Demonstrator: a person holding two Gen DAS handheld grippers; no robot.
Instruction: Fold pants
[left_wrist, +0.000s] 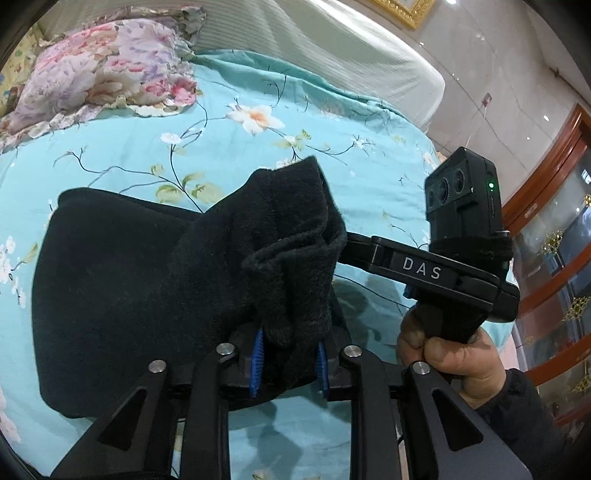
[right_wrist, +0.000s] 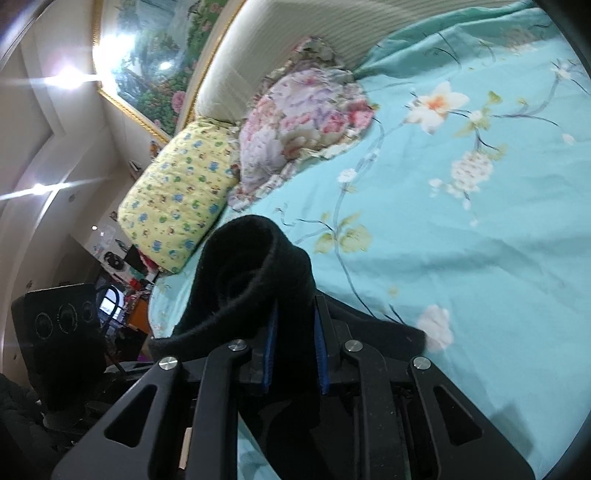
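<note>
Carrying one end of the soft black fleece pants (left_wrist: 122, 295) over the turquoise flower-printed bed sheet (left_wrist: 140, 147) is the step in hand, judged as a fold in progress. Left wrist view: the left gripper (left_wrist: 290, 363) has its jaws narrow, blue pads pinching a bunched edge of the fabric that rises above the fingers; the rest of the garment lies flat on the sheet toward the left side of the bed. The right gripper (left_wrist: 354, 245), held by a bare hand (left_wrist: 450, 354) in a dark sleeve, reaches into the same raised bunch from the right. A pink floral pillow (left_wrist: 96, 70) lies at the head of the bed, well apart. Right wrist view: the right gripper (right_wrist: 293, 350) has its jaws narrow, clamped on a rolled band of the black fabric (right_wrist: 251, 258) that arches above the fingers. A yellow printed pillow (right_wrist: 177, 206) sits at the bed's corner beside the floral one. Next move, as judged: lower both held edges together onto the flat portion, align them, then release.
</note>
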